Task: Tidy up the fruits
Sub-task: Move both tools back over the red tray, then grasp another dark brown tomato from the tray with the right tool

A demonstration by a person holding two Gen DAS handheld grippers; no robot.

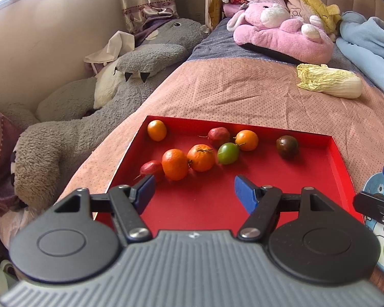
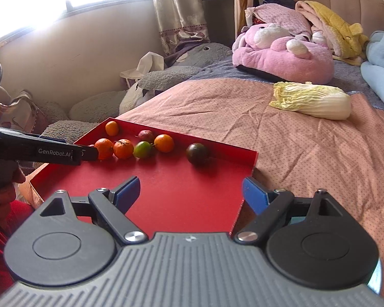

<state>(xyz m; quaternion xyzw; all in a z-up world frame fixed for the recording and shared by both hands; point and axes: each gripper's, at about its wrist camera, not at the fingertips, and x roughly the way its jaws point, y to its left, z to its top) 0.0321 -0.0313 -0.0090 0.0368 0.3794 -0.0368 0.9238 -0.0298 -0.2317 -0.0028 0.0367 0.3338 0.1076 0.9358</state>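
Both the left gripper (image 1: 194,192) and right gripper (image 2: 190,192) stand spread and empty above the red tray (image 1: 341,158); risk: closing on one orange (image 1: 175,164) nudges its touching neighbour (image 1: 201,157) into rolling

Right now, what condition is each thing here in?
left gripper: fingers open, empty, over the tray
right gripper: fingers open, empty
red tray: flat on the bed, holding loose fruit
green fruit: touching an orange one
dark fruit: apart from the rest
cabbage: lying on the bedspread
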